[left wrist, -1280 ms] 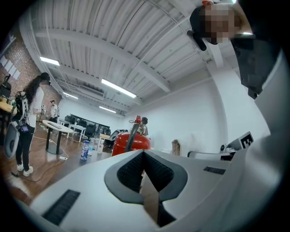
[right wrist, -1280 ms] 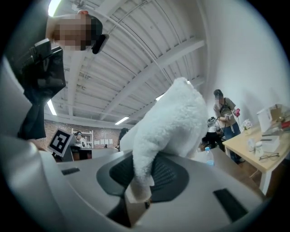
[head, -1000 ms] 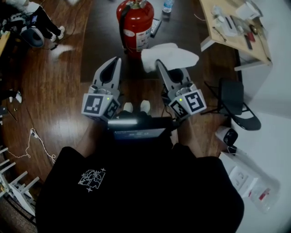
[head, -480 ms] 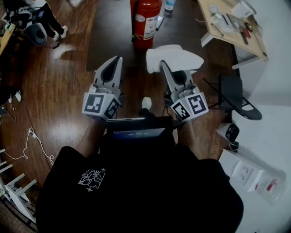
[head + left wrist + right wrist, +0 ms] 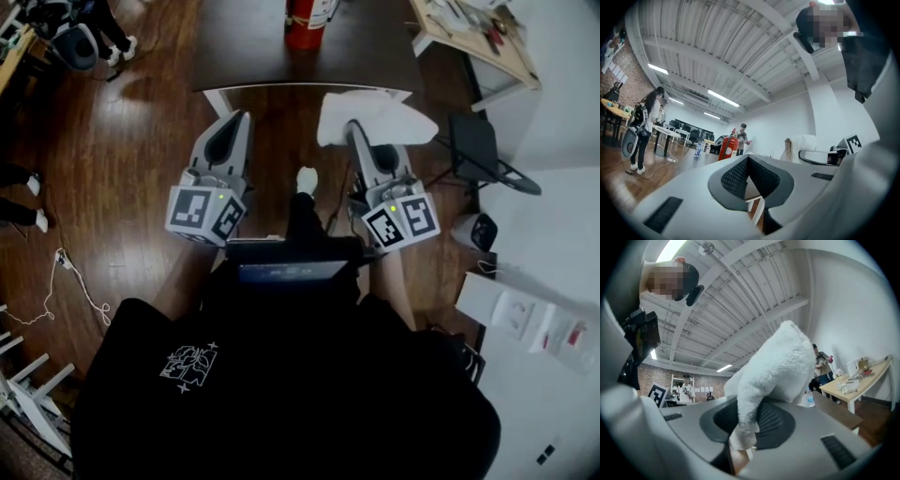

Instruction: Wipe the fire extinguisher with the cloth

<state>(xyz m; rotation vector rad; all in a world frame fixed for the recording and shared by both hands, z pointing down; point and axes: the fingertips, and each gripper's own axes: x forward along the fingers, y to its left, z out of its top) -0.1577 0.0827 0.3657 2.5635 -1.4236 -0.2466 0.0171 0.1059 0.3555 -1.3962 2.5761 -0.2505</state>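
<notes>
The red fire extinguisher [image 5: 307, 21] stands on a dark table [image 5: 244, 56] at the top of the head view; it shows small and far in the left gripper view [image 5: 728, 148]. My right gripper [image 5: 353, 131] is shut on a white fluffy cloth [image 5: 373, 116], which bulges over its jaws in the right gripper view [image 5: 776, 369]. My left gripper [image 5: 239, 120] is shut with nothing in it, its jaws meeting at the tips [image 5: 749, 158]. Both grippers are held level in front of me, short of the table's near edge.
A light wooden desk [image 5: 469, 33] with small tools stands at top right. A black chair [image 5: 487, 159] is to the right of my right gripper. A water bottle [image 5: 698, 149] stands on the dark table. People stand at the far left [image 5: 80, 37]. A white cable [image 5: 66, 281] lies on the floor.
The view has drawn back: the extinguisher and table slid toward the top edge of the head view. Both grippers kept their pose, the right still holding the cloth.
</notes>
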